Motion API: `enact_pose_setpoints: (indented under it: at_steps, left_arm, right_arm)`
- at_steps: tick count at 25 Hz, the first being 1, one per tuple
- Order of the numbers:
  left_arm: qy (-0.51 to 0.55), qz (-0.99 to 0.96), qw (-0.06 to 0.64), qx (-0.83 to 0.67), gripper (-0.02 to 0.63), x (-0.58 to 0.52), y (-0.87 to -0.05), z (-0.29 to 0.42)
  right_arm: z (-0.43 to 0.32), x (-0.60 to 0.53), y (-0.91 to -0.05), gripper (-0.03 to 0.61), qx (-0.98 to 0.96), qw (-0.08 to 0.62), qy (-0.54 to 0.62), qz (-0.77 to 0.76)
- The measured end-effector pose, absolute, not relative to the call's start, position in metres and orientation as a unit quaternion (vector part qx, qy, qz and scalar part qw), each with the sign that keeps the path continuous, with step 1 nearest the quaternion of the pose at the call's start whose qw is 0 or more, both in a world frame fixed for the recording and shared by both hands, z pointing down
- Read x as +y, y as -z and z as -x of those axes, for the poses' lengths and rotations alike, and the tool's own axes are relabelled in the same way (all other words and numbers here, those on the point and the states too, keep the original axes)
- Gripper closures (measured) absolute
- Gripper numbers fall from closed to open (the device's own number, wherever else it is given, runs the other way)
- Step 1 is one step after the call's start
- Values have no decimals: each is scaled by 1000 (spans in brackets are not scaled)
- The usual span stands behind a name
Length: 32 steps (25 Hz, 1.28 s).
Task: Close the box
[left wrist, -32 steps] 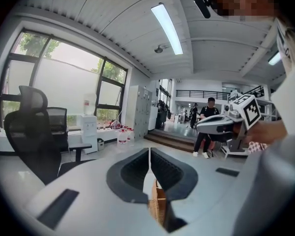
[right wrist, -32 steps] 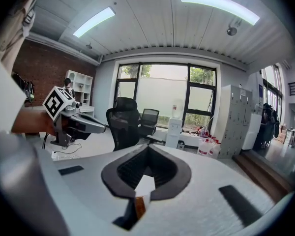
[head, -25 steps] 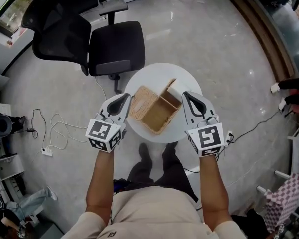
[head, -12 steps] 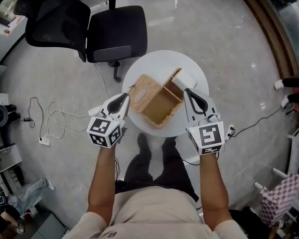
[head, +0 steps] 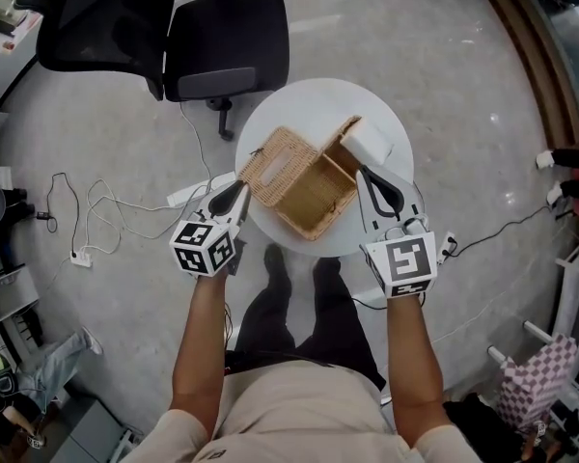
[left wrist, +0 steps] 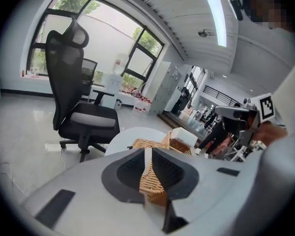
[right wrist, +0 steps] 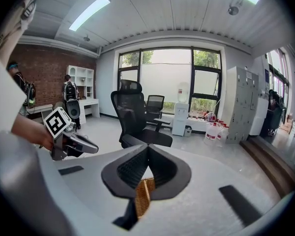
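Note:
A wicker box point(head: 316, 198) stands open on the round white table point(head: 294, 109). Its woven lid point(head: 275, 159) is folded out flat to the left. A white block point(head: 371, 143) rests at the box's far right corner. My left gripper point(head: 239, 190) is shut and empty, its tip just off the lid's near left corner. My right gripper point(head: 364, 174) is shut too, with its tip beside the box's right wall. In the left gripper view the wicker point(left wrist: 152, 181) shows below the closed jaws. The right gripper view has a strip of wicker point(right wrist: 143, 194) under its jaws.
A black office chair point(head: 222, 37) stands just beyond the table. Cables and a power strip point(head: 82, 257) lie on the floor to the left. A checked bag point(head: 540, 394) is at the lower right. My feet are under the table's near edge.
The head view has shifted, so table and box sit higher in the picture. The left gripper has drawn back slightly from the lid's edge. Both grippers stay shut beside the box.

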<state>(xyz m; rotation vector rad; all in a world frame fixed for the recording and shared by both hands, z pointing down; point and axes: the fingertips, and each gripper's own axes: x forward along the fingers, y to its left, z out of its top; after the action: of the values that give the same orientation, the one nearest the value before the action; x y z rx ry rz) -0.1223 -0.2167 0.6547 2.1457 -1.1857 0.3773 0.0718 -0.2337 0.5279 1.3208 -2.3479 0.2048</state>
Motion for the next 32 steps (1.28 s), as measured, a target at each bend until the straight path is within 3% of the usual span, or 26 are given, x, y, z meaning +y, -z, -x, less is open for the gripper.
enact_pose_setpoints:
  at_steps: [3,6,13,26,32]
  left_arm:
    - [-131,-803,358,-459,590,-214,-676,128]
    - [-121,-785,393,-462,492,-212,-699,131]
    - [-51,-736,485,-469,402,-204,-741,139]
    - [13,-716,532,-453,396,-208,-769,134]
    - [26,-724,524,-448,445,-213,-758,129]
  right_arm:
    - [-71,-232,-536,584,-847,225,-76,-475]
    - [-68,-232,-540,584,-849,224,-76,-473]
    - [-64,-230,-554,584,-850,229,-79,-468]
    - [-63,-227,-584,584,-848,248,-89,-460]
    - [-66,-226,-583,584,-846,252,-88,-462]
